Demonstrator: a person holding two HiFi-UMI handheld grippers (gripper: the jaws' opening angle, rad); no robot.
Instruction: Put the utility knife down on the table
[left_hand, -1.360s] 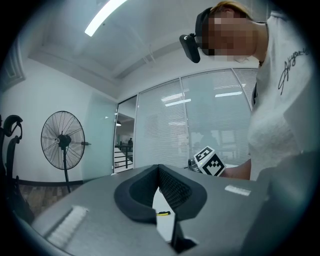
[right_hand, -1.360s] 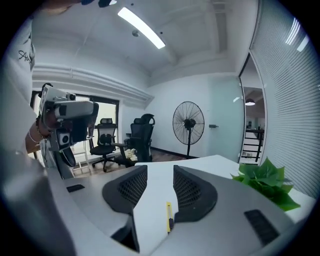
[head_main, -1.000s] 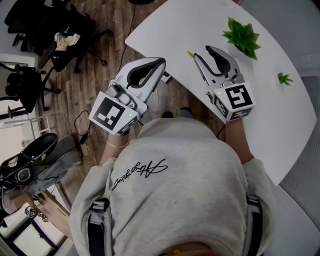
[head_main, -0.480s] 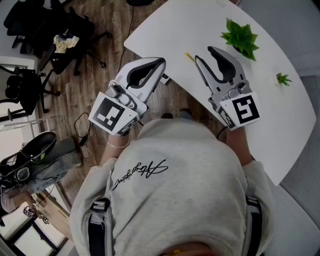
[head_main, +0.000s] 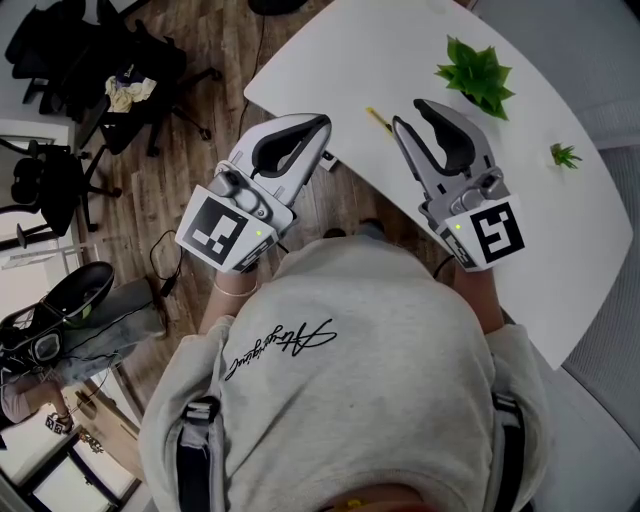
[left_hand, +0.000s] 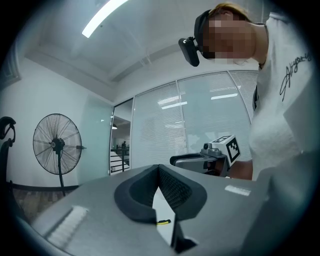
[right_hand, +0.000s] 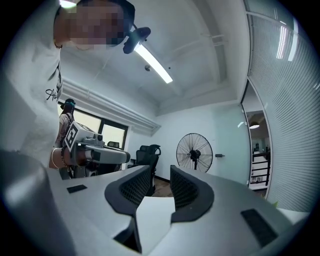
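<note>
Knife (head_main: 378, 118): lies flat on the table (head_main: 330, 50), toward its near edge, free of both grippers. Just beside it, right gripper (head_main: 412, 113), held above the table; jaws apart and closing, nothing between them. Left gripper (head_main: 322, 126): hangs by the same near edge, apart from the knife; jaws pressed together at the tips, empty. Toward the far edge, a plant (head_main: 478, 72) and a smaller sprig (head_main: 565, 155).

Left tool (left_hand: 159, 167) is pinched together, empty; utility knife (left_hand: 163, 222) lies on table (left_hand: 161, 202).
</note>
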